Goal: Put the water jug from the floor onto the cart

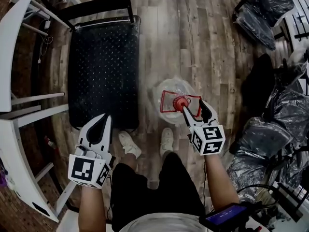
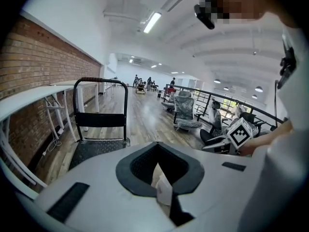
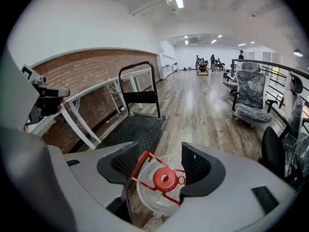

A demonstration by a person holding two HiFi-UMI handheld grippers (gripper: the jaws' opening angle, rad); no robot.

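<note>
To the far left of the water jug, white bench tops and their slanted legs line a brick wall. Nearer the jug on that same side lies the black platform cart, its studded deck bare and its push handle at the end far from the person. That leaves a short, unobstructed lift from jug to deck.

The left gripper hangs low just left of the jug, over the cart's near edge. Its fingers are clenched tip to tip around nothing, apparently parked while the other hand does the work. The person's white shoes are planted just short of the jug.

The jug itself stands upright on the floor, a clear bottle with a red cap and a red carry handle. Directly over it, the right gripper tilts down with its fingers released and spread, cap and handle framed between the pads but not yet pinched. This looks like the line-up for a grasp on the handle, the natural part to lift by.

Right of the jug, office chairs wrapped in plastic crowd the edge. The floor is mottled wood planking, and the room is a long open hall with a white ceiling, strip lights and distant people.
</note>
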